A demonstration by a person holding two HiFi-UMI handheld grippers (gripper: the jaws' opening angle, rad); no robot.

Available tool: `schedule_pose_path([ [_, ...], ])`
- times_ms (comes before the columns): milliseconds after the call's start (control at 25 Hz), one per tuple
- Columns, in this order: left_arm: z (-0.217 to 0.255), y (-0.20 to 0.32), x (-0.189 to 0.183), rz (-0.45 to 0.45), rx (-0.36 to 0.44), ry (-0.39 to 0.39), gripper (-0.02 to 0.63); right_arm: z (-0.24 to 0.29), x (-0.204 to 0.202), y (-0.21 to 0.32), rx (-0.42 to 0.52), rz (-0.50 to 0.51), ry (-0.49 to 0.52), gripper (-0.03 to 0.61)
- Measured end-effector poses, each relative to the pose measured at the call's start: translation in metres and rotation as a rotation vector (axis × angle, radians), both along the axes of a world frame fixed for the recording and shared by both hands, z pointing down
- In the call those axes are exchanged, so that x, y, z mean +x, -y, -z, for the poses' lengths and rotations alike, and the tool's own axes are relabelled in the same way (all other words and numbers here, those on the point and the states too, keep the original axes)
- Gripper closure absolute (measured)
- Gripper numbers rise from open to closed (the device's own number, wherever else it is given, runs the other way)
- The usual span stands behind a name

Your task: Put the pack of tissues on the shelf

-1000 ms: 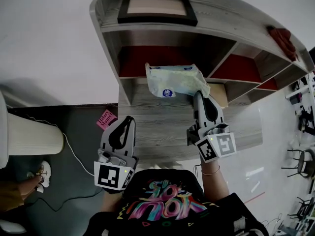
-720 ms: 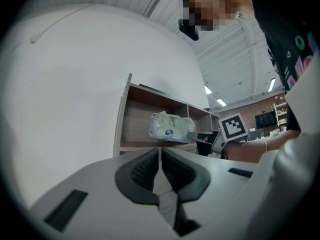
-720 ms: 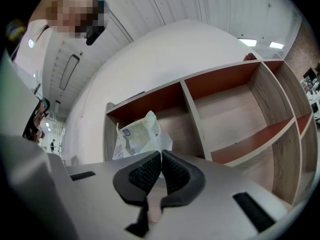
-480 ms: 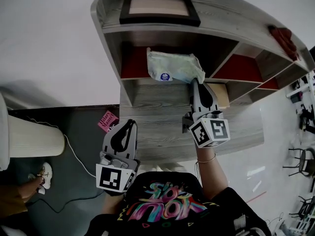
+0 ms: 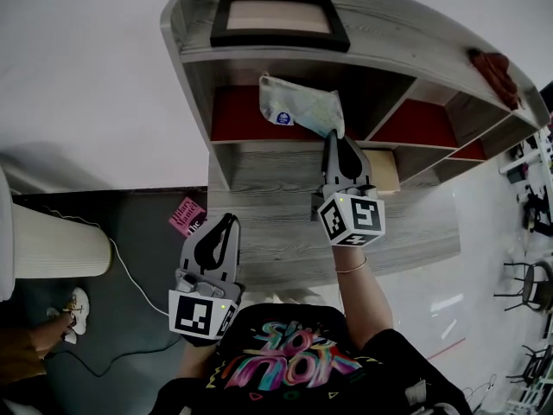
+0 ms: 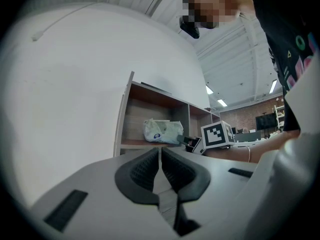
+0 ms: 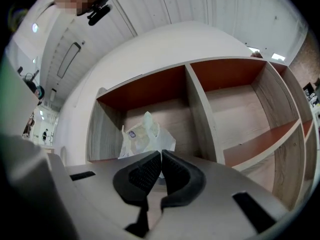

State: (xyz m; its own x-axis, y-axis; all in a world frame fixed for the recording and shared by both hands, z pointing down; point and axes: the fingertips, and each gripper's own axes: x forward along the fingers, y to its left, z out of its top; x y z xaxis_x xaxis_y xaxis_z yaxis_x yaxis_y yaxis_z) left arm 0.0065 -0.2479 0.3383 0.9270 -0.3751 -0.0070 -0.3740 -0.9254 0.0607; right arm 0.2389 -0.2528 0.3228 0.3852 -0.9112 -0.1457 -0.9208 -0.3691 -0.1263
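The pack of tissues (image 5: 298, 106), a pale crinkled plastic packet with a blue round label, is inside the leftmost red-backed compartment of the grey wooden shelf (image 5: 194, 85). My right gripper (image 5: 333, 137) is shut on the packet's right corner. In the right gripper view the pack of tissues (image 7: 142, 136) stands just past the closed right gripper (image 7: 161, 154), against the compartment's left wall. My left gripper (image 5: 226, 220) hangs low and left of the shelf, shut and empty. The left gripper view looks past the left gripper (image 6: 160, 151) at the pack of tissues (image 6: 162, 130) in the compartment.
A black picture frame (image 5: 276, 15) and a red cloth (image 5: 494, 66) lie on the shelf's top. A tan box (image 5: 386, 169) sits in a lower compartment. On the dark floor are a pink card (image 5: 186, 214), a white cable and a white cylinder (image 5: 52, 249).
My right gripper has carried the pack of tissues up and deeper into the leftmost compartment. The left gripper has barely moved.
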Motion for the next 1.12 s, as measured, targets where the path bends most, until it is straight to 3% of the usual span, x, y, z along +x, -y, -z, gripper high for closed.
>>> schedule_pose_path([
  [440,0.004,-0.005,-0.002,0.007,0.006,-0.009,0.577,-0.005,0.001,0.007,0.003,0.019,-0.008,0.554],
  [1120,0.009,-0.007,-0.006,0.023,0.016,-0.016,0.577,-0.01,-0.006,-0.001,-0.004,0.07,0.035,0.471],
])
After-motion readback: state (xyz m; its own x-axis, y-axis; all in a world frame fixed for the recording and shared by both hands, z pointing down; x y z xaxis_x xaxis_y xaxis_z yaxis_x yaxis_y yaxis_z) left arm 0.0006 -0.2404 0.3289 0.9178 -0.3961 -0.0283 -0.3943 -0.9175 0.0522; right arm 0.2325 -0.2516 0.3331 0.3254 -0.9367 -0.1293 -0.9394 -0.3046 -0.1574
